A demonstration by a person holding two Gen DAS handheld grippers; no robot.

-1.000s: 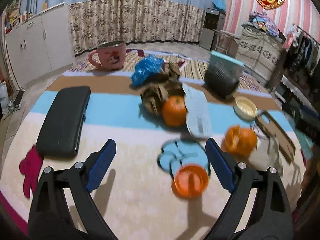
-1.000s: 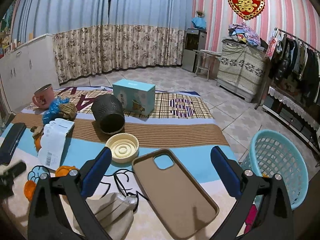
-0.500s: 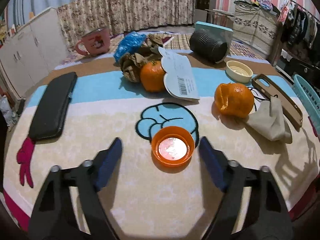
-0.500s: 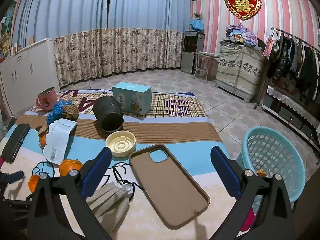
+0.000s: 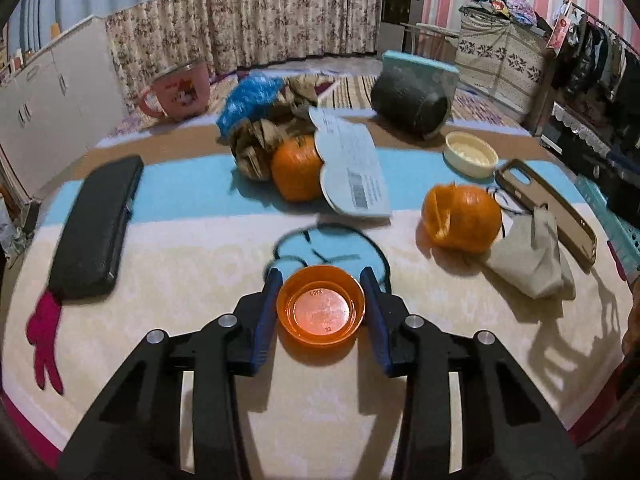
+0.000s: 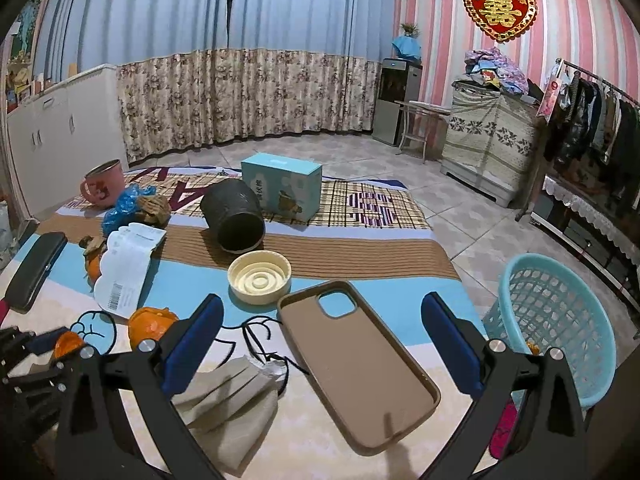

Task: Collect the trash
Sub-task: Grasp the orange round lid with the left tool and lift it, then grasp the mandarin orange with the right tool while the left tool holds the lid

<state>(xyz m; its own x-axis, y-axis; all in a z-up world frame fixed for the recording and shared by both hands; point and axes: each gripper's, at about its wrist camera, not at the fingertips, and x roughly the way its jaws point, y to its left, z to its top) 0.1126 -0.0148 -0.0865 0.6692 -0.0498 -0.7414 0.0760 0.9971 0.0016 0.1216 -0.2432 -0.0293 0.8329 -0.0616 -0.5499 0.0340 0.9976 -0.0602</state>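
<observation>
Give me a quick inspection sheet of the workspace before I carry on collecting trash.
Surface: patterned cloth-covered table, crowded.
Job's things: orange plastic lid between the left gripper's pads; peeled orange; whole orange against crumpled brown paper; white barcode label; blue crumpled wrapper; turquoise mesh basket beside the table.
Clutter: black case, brown phone case, cream round lid, grey face mask, black jar on its side, teal box, pink mug.
Grippers: left gripper has just been closing, pads at the lid's rim; right gripper open, empty.
Cables: nothing seen.
Surroundings: curtains, cabinets, clothes rack.
</observation>
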